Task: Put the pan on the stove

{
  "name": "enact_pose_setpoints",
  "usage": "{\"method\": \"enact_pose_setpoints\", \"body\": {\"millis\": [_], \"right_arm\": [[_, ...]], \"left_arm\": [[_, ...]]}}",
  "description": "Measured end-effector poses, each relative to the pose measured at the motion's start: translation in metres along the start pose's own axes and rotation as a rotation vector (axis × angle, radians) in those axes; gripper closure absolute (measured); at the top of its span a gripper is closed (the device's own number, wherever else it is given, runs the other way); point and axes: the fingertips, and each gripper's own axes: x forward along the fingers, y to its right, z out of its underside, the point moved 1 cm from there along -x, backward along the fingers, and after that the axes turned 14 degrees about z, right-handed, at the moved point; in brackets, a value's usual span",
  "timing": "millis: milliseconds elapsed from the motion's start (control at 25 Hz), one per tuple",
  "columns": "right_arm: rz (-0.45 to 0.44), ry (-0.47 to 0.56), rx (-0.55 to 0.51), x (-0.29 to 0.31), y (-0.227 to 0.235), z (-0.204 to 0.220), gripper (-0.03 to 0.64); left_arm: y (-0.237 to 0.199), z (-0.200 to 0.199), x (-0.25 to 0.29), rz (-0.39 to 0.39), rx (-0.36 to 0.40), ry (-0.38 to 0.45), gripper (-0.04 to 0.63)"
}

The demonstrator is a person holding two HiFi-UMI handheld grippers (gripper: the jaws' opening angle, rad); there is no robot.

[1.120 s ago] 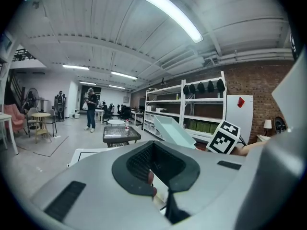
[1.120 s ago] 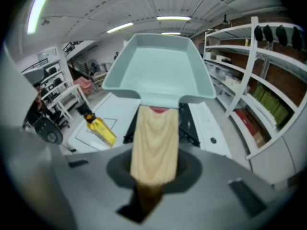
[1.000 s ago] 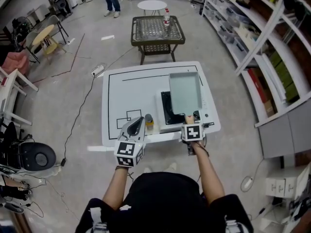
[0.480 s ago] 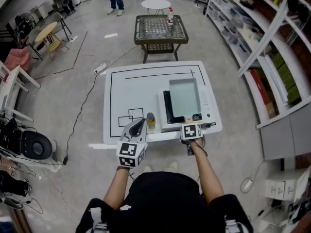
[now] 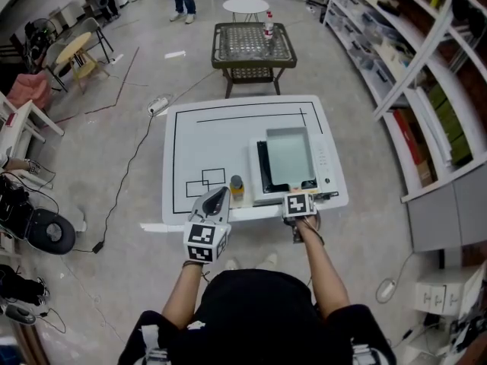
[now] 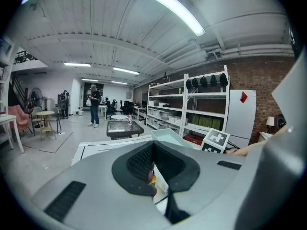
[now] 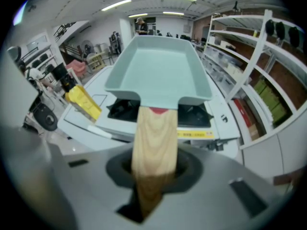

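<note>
A big workshop with shelving down the right wall holds a white table (image 5: pixel 213 139). The stove (image 5: pixel 323 158) sits at the table's near right corner. The pan (image 5: pixel 289 154), a pale green rectangular one, lies flat on the stove, its wooden handle (image 7: pixel 153 143) pointing out over the near edge.

The right gripper (image 5: pixel 299 196) has the handle between its jaws, which have just been opening. The pads seem to be on the wood yet, though how firmly is hard to judge from its view. The left gripper (image 5: pixel 219 194) hovers by the near edge beside a small bottle (image 5: pixel 235 189), jaws together on nothing.

The pan looks stiff and fairly light, but its long body puts the weight well ahead of the handle, so it would likely tip forward in a loose grip. The handle, taken close to the pan body, is the sensible hold; the smooth rim offers little purchase.
</note>
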Motion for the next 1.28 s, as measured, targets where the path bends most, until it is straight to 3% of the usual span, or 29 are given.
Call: {"method": "enact_pose_setpoints", "body": {"millis": [360,600,840,1080,1280], "right_arm": [[0.015,-0.029,-0.013,0.004,-0.001,0.005,0.518],[-0.026,-0.039,0.025,-0.005,-0.004,-0.001,0.512],[-0.094,0.001,0.085,-0.019,-0.004,-0.016,0.462],[-0.059,0.054,0.101,-0.036,0.01,-0.031,0.439],[-0.096,0.128,0.147,-0.049,0.01,-0.04,0.439]], "left_arm": [[0.002,0.006,0.001,-0.002,-0.004,-0.006,0.571],[0.006,0.003,0.001,0.004,-0.005,-0.008,0.571],[0.009,0.004,0.002,0.011,-0.002,-0.001,0.571],[0.014,0.001,0.001,0.023,0.005,-0.001,0.571],[0.018,-0.001,0.0,0.028,0.016,0.003,0.571]]}}
